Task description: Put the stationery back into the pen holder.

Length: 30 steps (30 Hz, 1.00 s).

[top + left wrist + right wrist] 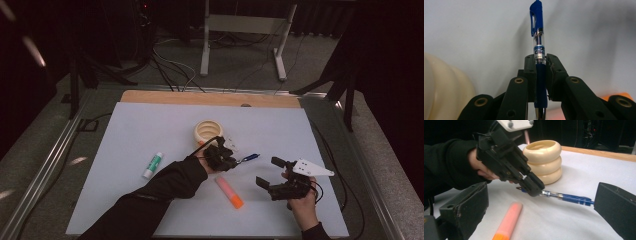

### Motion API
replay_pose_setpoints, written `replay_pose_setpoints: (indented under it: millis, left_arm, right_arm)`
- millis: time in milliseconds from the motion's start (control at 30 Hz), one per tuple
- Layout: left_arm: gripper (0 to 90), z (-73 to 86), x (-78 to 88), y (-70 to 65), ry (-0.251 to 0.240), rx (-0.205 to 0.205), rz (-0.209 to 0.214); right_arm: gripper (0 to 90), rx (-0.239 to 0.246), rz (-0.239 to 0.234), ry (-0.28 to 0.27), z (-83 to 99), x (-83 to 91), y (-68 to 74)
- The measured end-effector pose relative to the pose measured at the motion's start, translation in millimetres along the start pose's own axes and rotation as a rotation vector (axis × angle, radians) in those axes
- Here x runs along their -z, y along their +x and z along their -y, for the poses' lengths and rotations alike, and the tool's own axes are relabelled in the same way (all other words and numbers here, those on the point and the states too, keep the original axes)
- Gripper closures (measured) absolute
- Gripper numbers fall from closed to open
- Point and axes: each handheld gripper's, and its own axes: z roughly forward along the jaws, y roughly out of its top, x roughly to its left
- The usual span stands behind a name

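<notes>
Black pads of the left tool (541,72) pinch a blue click pen (539,45) at its rubber grip, the pen lifted clear of the tabletop (135,130) near its centre, beside a cream ringed holder (209,132). Judged light, stiff and smooth-barrelled; the rubber section is the surest hold. Right tool (272,172) stands wide, empty, toward the near right corner.
</notes>
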Motion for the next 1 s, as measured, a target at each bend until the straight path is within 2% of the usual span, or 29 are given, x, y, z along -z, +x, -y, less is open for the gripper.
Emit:
replay_pose_setpoints:
  millis: [233, 400, 433, 633, 733, 767, 833, 900, 967, 1000]
  left_arm:
    - [80.9, 7.0, 14.4, -1.1, 0.016, -0.017, 0.022]
    - [80.9, 12.5, 26.1, -1.1, 0.012, -0.014, 0.029]
    - [80.9, 13.2, 28.7, -1.1, 0.01, -0.009, 0.032]
    - [80.9, 17.9, 41.5, -1.6, -0.006, -0.004, 0.037]
    - [80.9, 20.0, 46.3, -1.8, -0.006, -0.006, 0.04]
    - [80.9, 20.6, 47.7, -2.1, -0.007, -0.003, 0.039]
    - [80.9, 21.5, 50.0, -2.8, -0.003, -0.007, 0.041]
    - [80.9, 21.9, 51.3, -3.2, 0.001, -0.01, 0.043]
    - [80.9, 22.1, 51.4, -3.5, 0.005, -0.012, 0.043]
    - [80.9, 22.1, 51.1, -3.5, 0.01, -0.013, 0.042]
  right_arm:
    - [0.0, 0.043, 0.009, 0.018, -3.4, -3.8, 2.8]
    - [0.0, 0.109, 0.024, 0.027, -8.5, -6.9, 7.1]
    - [0.0, 0.125, 0.022, 0.028, -9.8, -7.5, 8.3]
    - [0.0, 0.297, 0.09, 0.075, -18.5, -14.8, 16.5]
    - [0.0, 0.348, 0.112, 0.116, -23.2, -18.1, 22.6]
    - [0.0, 0.374, 0.132, 0.13, -24.4, -19.2, 24.4]
    - [0.0, 0.383, 0.122, 0.138, -27.0, -20.6, 25.7]
    - [0.0, 0.388, 0.126, 0.136, -28.9, -22.4, 26.7]
    - [0.0, 0.399, 0.15, 0.139, -30.8, -25.2, 29.5]
    - [0.0, 0.402, 0.143, 0.146, -31.9, -26.9, 30.7]
